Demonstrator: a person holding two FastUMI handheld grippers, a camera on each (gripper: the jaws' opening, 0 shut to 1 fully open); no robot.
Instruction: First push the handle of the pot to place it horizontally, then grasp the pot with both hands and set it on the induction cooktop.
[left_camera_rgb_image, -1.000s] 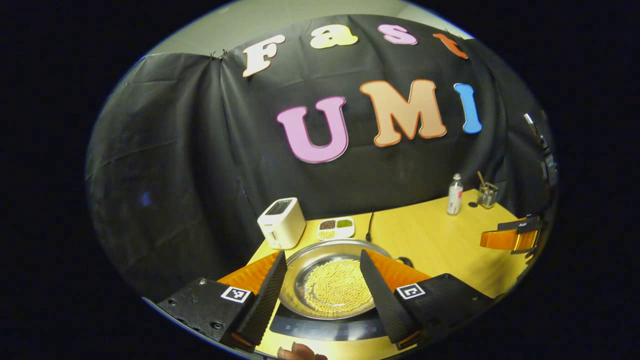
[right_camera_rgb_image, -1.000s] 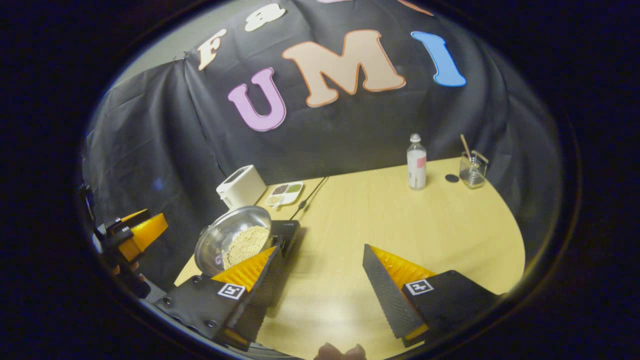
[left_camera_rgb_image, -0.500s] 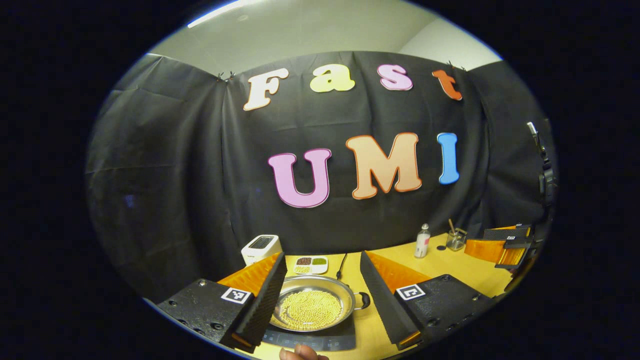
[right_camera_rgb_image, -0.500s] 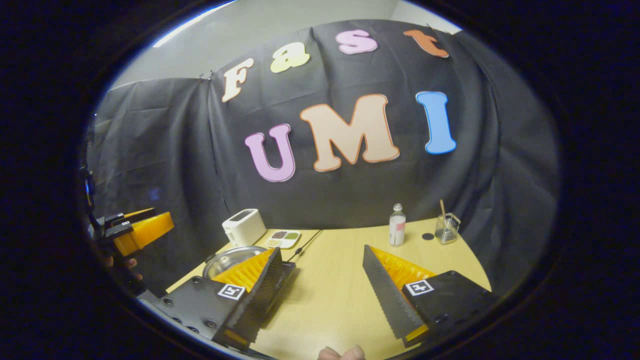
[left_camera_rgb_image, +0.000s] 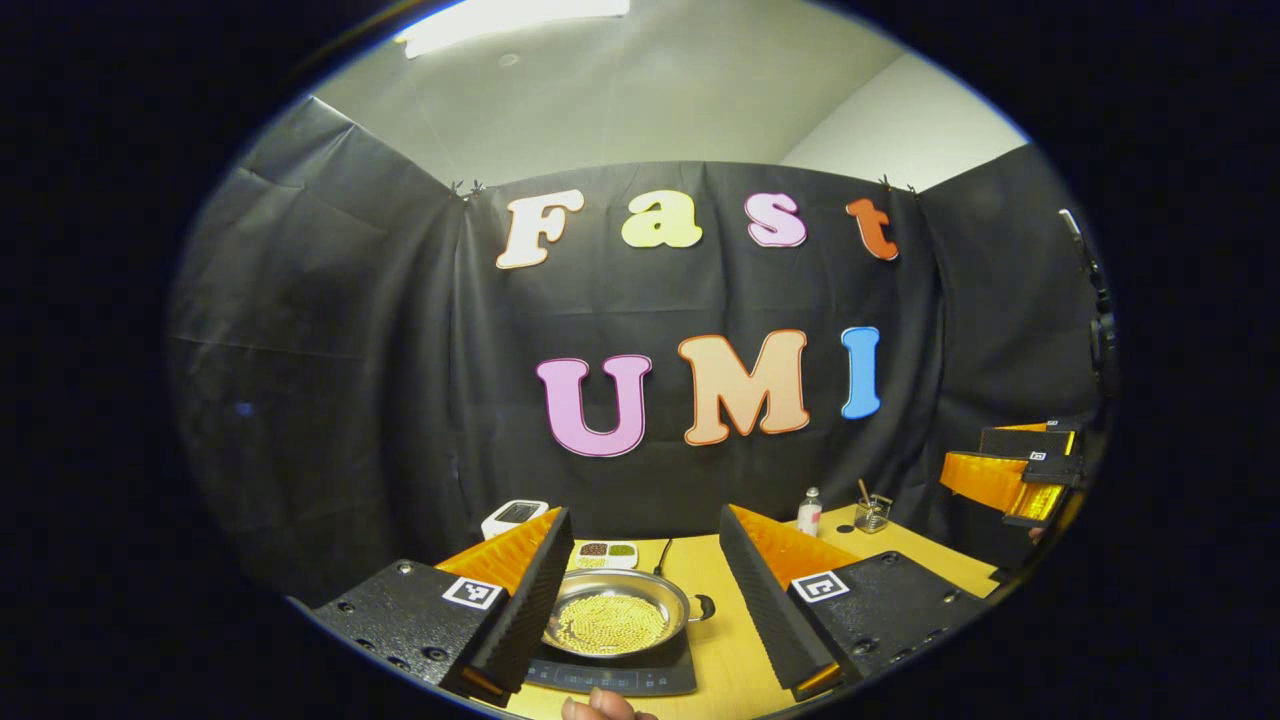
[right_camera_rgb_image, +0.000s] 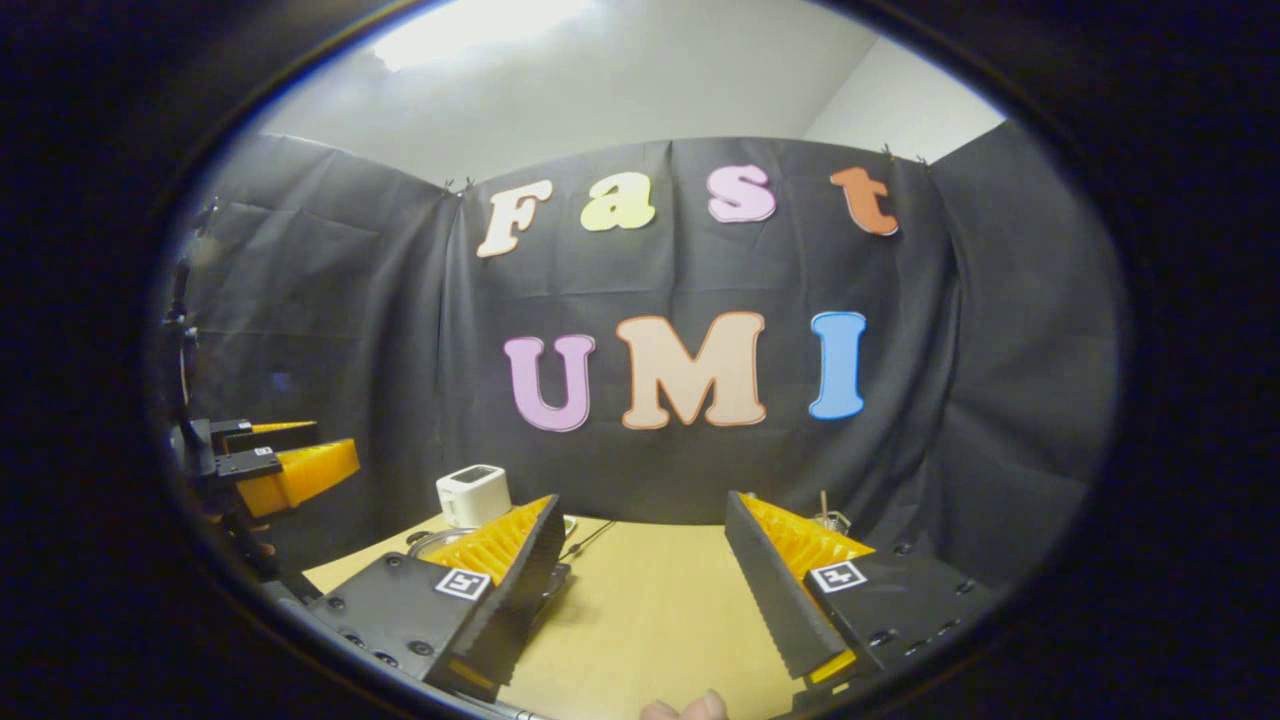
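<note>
So in the left gripper view, the pot (left_camera_rgb_image: 615, 618) sits low in the frame, a bit left of centre, right on top of the induction cooktop (left_camera_rgb_image: 620, 677), with its small black handle (left_camera_rgb_image: 703, 606) sticking out to the right. It's full of little yellow beans. The left gripper (left_camera_rgb_image: 640, 600) is wide open with nothing in it, its fingers either side of the pot in the frame but raised and apart from it.

Behind the pot there's a white toaster (left_camera_rgb_image: 515, 516), a small sample tray (left_camera_rgb_image: 606, 551), a bottle (left_camera_rgb_image: 809, 511) and a glass jar (left_camera_rgb_image: 873, 513) on the wooden table (left_camera_rgb_image: 890, 540).

In the right gripper view, the right gripper (right_camera_rgb_image: 645, 590) is also wide open and empty over bare table at bottom centre. The pot's rim just peeks out behind its left finger.
</note>
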